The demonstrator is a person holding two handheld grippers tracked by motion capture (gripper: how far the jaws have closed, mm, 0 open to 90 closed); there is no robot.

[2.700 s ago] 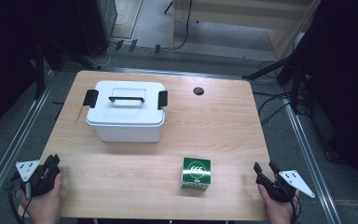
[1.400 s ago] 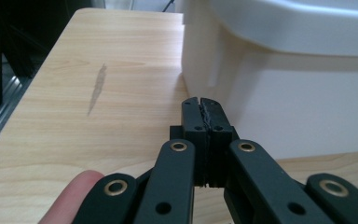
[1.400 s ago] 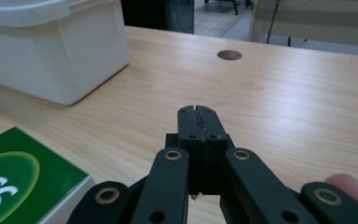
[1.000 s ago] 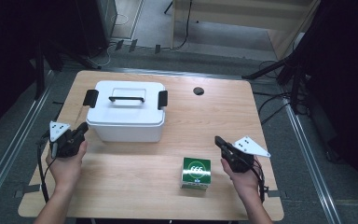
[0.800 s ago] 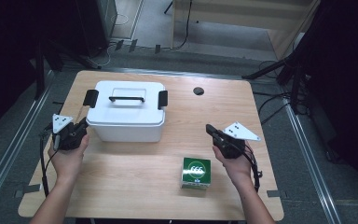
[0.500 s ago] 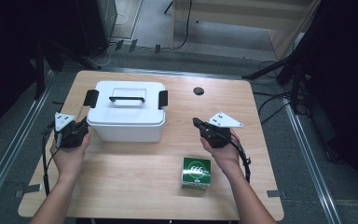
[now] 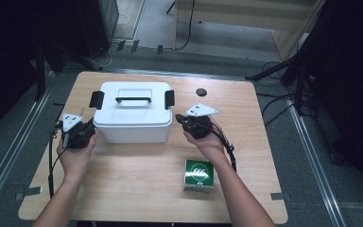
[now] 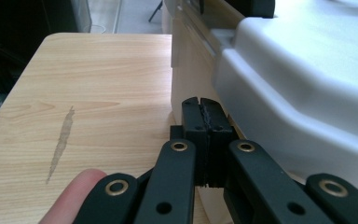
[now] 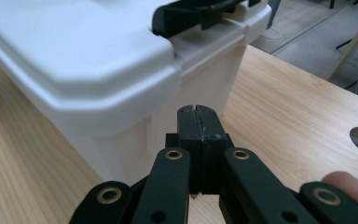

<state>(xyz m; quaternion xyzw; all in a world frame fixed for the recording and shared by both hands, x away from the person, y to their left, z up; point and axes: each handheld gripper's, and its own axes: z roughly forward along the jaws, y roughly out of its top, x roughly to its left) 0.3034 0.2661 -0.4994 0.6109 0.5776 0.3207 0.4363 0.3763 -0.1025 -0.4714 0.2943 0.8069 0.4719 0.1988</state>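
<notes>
White storage box [image 7: 132,111]: sits toward the back left of the table [image 7: 137,189], lid on, black handle [image 7: 133,100] lying flat across the top, one black latch [image 7: 96,99] folded against the left end and a second latch [image 7: 169,98] against the right.

Left gripper [image 7: 90,126]: jaws pressed fully together, nothing between them, tips just beside the lower left wall of the box, below the lid's rim. Right gripper [image 7: 178,118]: likewise closed and empty, tips close to the right end wall, under the overhanging lid and well below its latch.

Likely step: freeing both latches. To do it well, raise each tip to the latch's lower edge, hook under it and lever outward, both ends together so that the box does not slide or twist. Keep the closed jaws narrow and avoid pushing on the wall itself.

Green carton [image 7: 199,174]: near the front right, well apart from the box, beside the right forearm; mind the elbow and the trailing cable there.
</notes>
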